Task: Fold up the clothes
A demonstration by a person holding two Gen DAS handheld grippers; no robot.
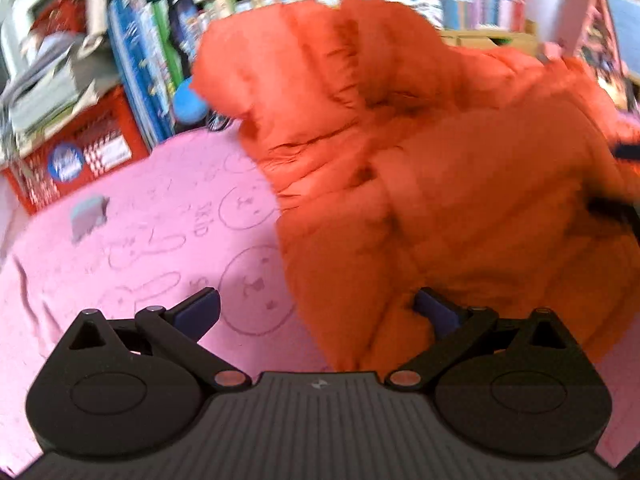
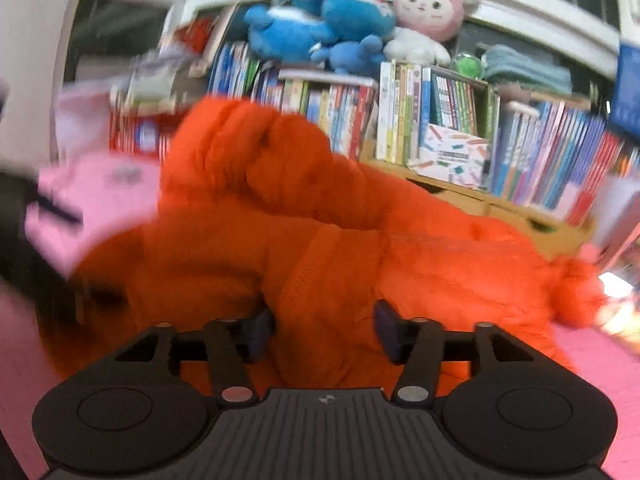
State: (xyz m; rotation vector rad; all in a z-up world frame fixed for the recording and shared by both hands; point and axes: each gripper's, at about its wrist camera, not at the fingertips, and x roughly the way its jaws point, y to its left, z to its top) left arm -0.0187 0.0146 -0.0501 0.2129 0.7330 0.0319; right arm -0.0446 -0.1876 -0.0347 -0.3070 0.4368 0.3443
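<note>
An orange puffer jacket (image 1: pixel 440 160) lies bunched on a pink bunny-print blanket (image 1: pixel 140 240). My left gripper (image 1: pixel 318 312) is open wide at the jacket's left edge, with one finger over the blanket and the other over the orange fabric. In the right wrist view, a thick fold of the jacket (image 2: pixel 360 240) fills the gap between the fingers of my right gripper (image 2: pixel 324 332), which is shut on it. Both views are blurred by motion.
A red crate (image 1: pixel 80 152) and shelves of books (image 2: pixel 440 112) stand right behind the blanket, with blue and pink plush toys (image 2: pixel 320 28) on top. A small grey-green object (image 1: pixel 88 212) lies on the blanket at the left. Bare pink blanket (image 2: pixel 592 360) shows beside the jacket.
</note>
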